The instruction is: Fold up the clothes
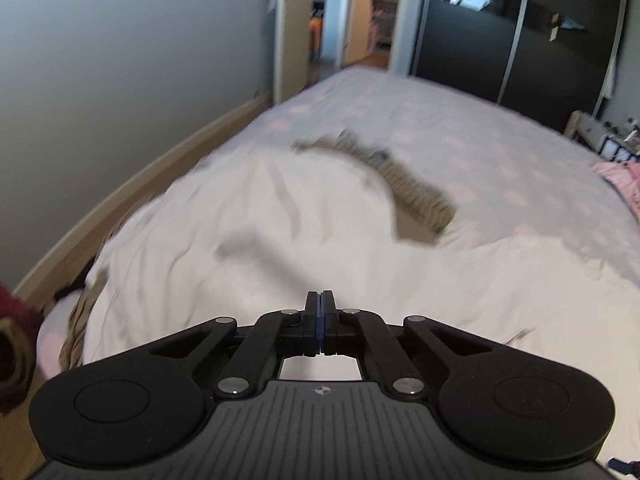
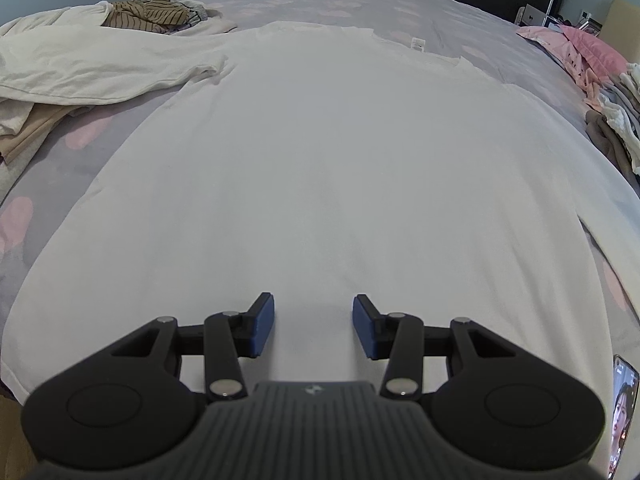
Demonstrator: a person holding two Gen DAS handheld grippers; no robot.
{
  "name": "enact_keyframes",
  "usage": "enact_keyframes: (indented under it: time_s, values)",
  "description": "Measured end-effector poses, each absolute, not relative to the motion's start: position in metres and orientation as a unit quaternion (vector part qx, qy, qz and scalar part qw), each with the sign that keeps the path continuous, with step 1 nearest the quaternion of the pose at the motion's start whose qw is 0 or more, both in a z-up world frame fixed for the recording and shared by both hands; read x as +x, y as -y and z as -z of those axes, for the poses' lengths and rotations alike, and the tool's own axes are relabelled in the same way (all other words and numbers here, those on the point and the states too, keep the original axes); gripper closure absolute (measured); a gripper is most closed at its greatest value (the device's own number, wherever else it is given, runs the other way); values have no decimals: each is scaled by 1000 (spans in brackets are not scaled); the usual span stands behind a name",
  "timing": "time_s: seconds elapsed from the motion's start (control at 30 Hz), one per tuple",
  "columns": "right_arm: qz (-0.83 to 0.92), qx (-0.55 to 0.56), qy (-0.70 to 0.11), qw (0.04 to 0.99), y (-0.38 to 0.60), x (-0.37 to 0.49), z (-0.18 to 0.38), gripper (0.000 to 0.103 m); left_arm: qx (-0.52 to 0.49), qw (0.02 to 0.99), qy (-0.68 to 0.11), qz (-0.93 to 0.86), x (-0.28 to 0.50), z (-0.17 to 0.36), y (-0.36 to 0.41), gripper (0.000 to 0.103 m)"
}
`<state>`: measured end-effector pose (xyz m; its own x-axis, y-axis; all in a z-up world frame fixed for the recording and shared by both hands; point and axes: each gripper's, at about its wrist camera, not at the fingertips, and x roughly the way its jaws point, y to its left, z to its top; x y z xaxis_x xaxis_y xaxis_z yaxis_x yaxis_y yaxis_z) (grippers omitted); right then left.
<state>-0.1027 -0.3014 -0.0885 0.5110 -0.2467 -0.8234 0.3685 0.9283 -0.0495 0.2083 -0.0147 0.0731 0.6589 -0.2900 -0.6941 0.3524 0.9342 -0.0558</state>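
Note:
A white long-sleeved shirt (image 2: 320,140) lies spread flat on the bed (image 2: 360,4), with its left sleeve (image 2: 100,64) folded across a heap of clothes. My right gripper (image 2: 313,312) hovers open over the shirt's near end, and nothing sits between its blue pads (image 2: 262,328). In the blurred left wrist view, my left gripper (image 1: 319,296) is shut, its pads pressed together over rumpled white cloth (image 1: 240,240). No cloth shows between the pads. A brown striped garment (image 1: 416,196) lies beyond that cloth.
The striped garment (image 2: 152,12) and a beige one (image 2: 36,124) lie at the bed's left. Pink clothes (image 2: 580,48) and a stack of folded items (image 2: 616,120) sit at the right edge. A phone (image 2: 624,408) lies near right. Dark wardrobe (image 1: 480,40) and doorway (image 1: 352,20) stand beyond.

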Motion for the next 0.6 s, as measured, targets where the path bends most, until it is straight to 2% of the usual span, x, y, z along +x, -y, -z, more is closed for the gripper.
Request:
enact_keyframes:
  time_s: [0.17, 0.23, 0.27, 0.43, 0.6]
  values:
    - [175, 64, -456, 870, 301, -105, 85, 56, 76, 907, -383, 161, 208, -86, 36, 103]
    - [175, 67, -454, 871, 302, -106, 84, 56, 79, 904, -396, 140, 211, -82, 34, 96]
    - [176, 68, -454, 871, 303, -107, 84, 56, 75, 902, -405, 130, 213, -78, 31, 88]
    - [177, 72, -453, 871, 305, -108, 84, 56, 49, 892, -443, 79, 220, -53, 5, 86]
    - [174, 75, -455, 870, 305, -108, 85, 56, 34, 881, -468, 63, 223, -36, -10, 74]
